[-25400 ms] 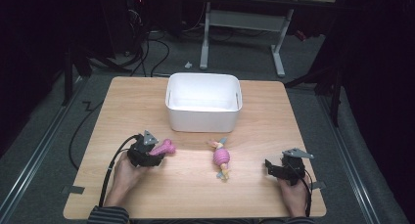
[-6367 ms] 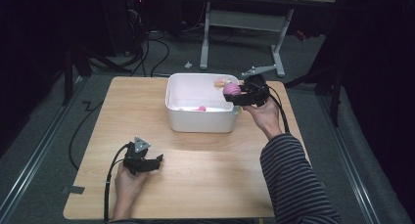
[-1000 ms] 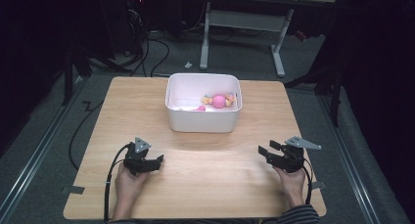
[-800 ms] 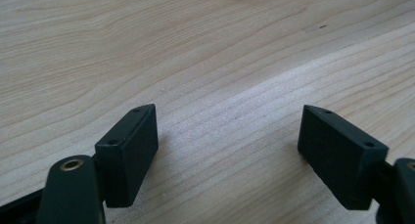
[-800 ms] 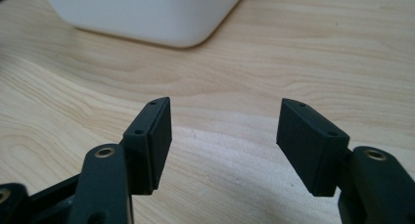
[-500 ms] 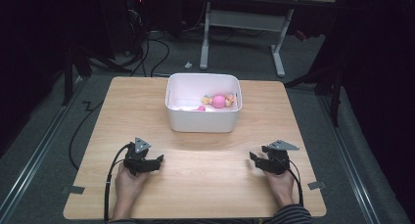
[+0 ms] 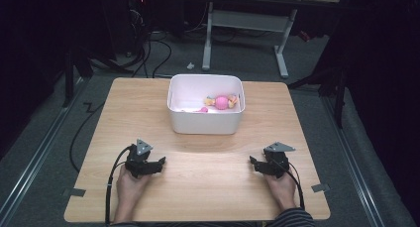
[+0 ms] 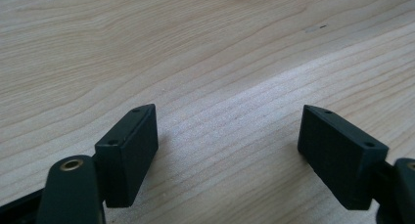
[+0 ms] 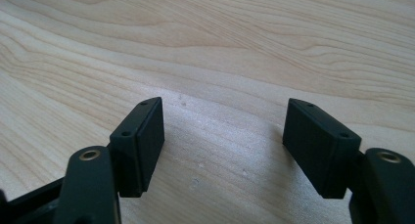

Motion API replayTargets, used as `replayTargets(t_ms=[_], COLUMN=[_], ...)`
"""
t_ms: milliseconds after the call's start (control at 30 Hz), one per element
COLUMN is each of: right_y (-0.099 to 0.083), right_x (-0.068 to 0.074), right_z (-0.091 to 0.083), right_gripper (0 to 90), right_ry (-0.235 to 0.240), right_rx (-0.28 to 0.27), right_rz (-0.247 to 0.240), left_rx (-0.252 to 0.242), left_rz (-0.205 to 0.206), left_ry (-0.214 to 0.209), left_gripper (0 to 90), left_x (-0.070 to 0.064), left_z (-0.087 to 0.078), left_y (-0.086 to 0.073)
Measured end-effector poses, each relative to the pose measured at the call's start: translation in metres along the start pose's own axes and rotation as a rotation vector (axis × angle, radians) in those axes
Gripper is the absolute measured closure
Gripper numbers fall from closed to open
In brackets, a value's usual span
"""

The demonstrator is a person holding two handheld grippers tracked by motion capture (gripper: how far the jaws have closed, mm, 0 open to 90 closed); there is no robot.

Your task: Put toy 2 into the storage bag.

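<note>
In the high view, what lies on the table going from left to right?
Black left gripper in the person's hand → small pink toy in the white plastic bin → pink and yellow doll toy in that bin → black right gripper.

Lab recording bay: lone wooden table (image 7: 198, 187), dark surround, loose cables (image 7: 153, 48) on grey carpet, desk frame (image 7: 247, 24) behind (metal legs).

1. The table (image 7: 208, 187) was pale wood with wavy brown grain.
2. The bin (image 7: 205, 119) was plain white.
3. The toy (image 7: 222, 102) in it was pink with yellow and orange bits.
4. The left gripper (image 7: 157, 164) and right gripper (image 7: 253, 163) were black, each topped by a grey plate.
</note>
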State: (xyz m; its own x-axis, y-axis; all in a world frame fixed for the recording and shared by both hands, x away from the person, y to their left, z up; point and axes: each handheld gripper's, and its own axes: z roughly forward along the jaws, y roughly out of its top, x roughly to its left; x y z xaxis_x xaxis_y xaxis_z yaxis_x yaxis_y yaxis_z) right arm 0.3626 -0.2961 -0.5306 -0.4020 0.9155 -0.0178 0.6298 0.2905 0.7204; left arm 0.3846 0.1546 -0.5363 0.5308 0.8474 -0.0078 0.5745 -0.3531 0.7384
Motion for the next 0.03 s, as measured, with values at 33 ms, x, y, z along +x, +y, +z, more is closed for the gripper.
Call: replayTargets(t_ms=[33], right_y=[0.0000], right_x=[0.0001], right_z=[0.0000], right_gripper=[30.9], right_ry=[-0.002], right_rx=[0.001], right_rz=[0.004], left_rx=[0.000], left_rz=[0.000], left_ry=[0.000], left_gripper=[23.0], left_x=[0.0000], left_z=[0.0000], left_y=[0.0000])
